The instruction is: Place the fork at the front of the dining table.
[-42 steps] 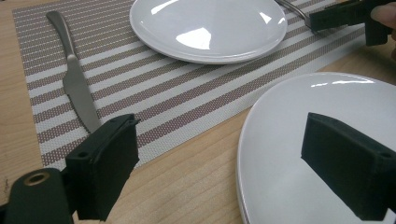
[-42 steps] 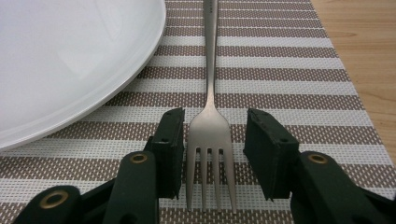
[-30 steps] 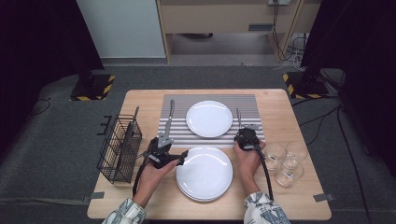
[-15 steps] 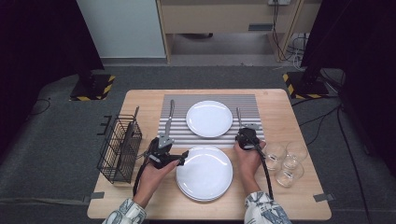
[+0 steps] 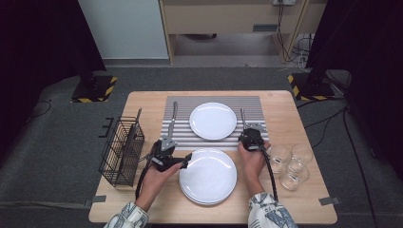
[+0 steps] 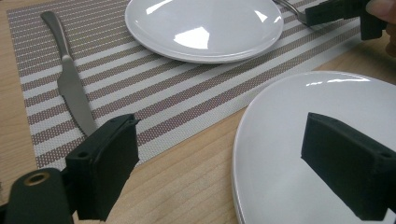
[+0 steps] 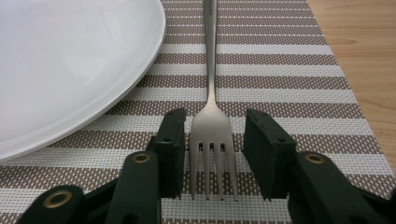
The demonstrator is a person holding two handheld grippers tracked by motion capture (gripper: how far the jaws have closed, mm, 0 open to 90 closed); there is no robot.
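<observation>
A fork (image 7: 212, 135) lies flat on the striped placemat (image 7: 280, 70), right of the far white plate (image 7: 70, 60). My right gripper (image 7: 215, 116) is low over its tines. Its jaws have just been opening, and a gap shows on each side of the fork between them. From above, the right gripper (image 5: 250, 132) sits at the mat's right edge. My left gripper (image 6: 219, 140) stands wide open across the left rim of the near plate stack (image 6: 299, 140), one jaw over the plate and one over the table. A knife (image 6: 70, 84) rests on the mat's left side.
A black wire basket (image 5: 121, 151) stands at the table's left edge. Three clear glasses (image 5: 290, 164) sit to the right of the near plates (image 5: 207, 175). The far plate (image 5: 212, 120) is centred on the placemat (image 5: 180, 135).
</observation>
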